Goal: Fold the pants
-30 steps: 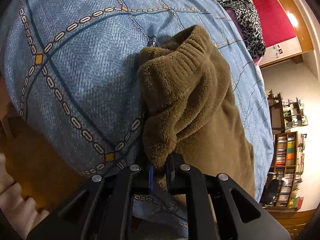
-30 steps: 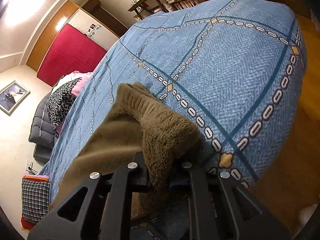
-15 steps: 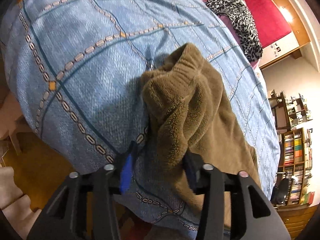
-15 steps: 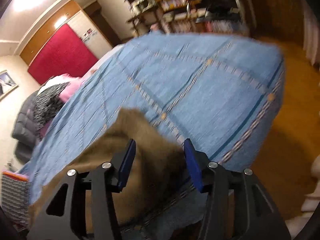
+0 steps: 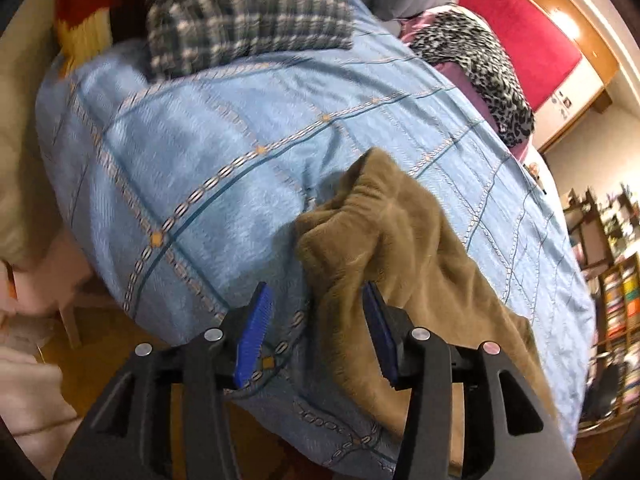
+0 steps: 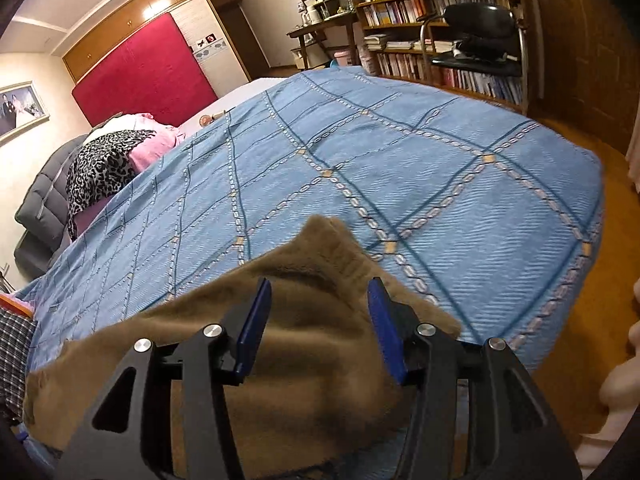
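Just ahead of the left tool [image 5: 316,328], brown fleece pants [image 5: 392,248] lie in a bunched heap on a blue patterned bedspread [image 5: 224,152] that covers the bed. The left tool's blue pads [image 5: 253,330] stand apart and have just been opening; the pants' near edge falls between them, yet neither pad presses on the cloth. Beyond the left tool, at the far end of the bedspread, sits a checked cushion [image 5: 244,12], and up to its right lies a leopard-print cloth [image 5: 480,60] on pink bedding.

Ahead of the right tool [image 6: 318,322] the same pants [image 6: 304,344] spread toward the left, a raised ribbed corner poking up just past the tool's tips. Its pads [image 6: 252,326] also stand apart, having just been opening, and they hover over the fleece without gripping it. The bedspread [image 6: 400,168] stretches away in front of this tool. Far beyond it, against the wall, a bookcase [image 6: 424,4] holds rows of upright books on several shelves, with more books stacked flat on a lower shelf. A black chair [image 6: 476,36] stands before those shelves. Off to the far left of the right tool hangs a red panel [image 6: 144,68] on the wall.
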Demonstrator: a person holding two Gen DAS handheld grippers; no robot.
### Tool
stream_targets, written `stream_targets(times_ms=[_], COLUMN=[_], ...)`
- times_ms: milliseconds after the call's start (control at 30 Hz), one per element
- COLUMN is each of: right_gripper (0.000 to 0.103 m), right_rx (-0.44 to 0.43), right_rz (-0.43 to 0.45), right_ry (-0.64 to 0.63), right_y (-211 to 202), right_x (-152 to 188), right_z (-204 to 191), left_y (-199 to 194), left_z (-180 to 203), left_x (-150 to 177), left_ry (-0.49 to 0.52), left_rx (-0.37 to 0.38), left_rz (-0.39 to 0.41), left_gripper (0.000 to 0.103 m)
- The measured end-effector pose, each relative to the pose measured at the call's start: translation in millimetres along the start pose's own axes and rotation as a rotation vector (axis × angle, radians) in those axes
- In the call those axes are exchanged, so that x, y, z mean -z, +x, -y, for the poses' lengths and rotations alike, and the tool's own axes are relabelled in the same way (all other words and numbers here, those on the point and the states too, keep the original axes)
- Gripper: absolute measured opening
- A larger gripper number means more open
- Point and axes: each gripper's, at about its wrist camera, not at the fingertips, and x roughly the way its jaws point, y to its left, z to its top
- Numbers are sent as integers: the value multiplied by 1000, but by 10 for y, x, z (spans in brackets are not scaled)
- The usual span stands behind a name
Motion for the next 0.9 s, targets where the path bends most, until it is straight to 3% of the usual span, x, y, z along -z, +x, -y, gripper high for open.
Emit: stream_targets(times_ms=[200,400,533,633,733,900], right_gripper=[52,52,51,28,26,26], right_rx=[22,86,98,165,173,176], right_rz=[-15,-60,-90,-75,-69,-71], right_ry=[-30,-75,-120,-172,-191,-165], right_y=[171,515,683,735,808,1046], right_x=[-179,-348,-350,-338,-333,-359], right_z=[-159,-203,-227,-246,-237,-139], left_y=[148,610,869,1079,1315,1458], left_z=[723,1350,1543,1624,1619,1492], left_x=[0,18,75,121,157,172], left_ry=[179,294,321,334,326,295], left_rx=[83,133,150,138,83,92], left_rz=[7,-36,-71,-95,-113,-102], left_gripper=[49,49,49,49,49,46])
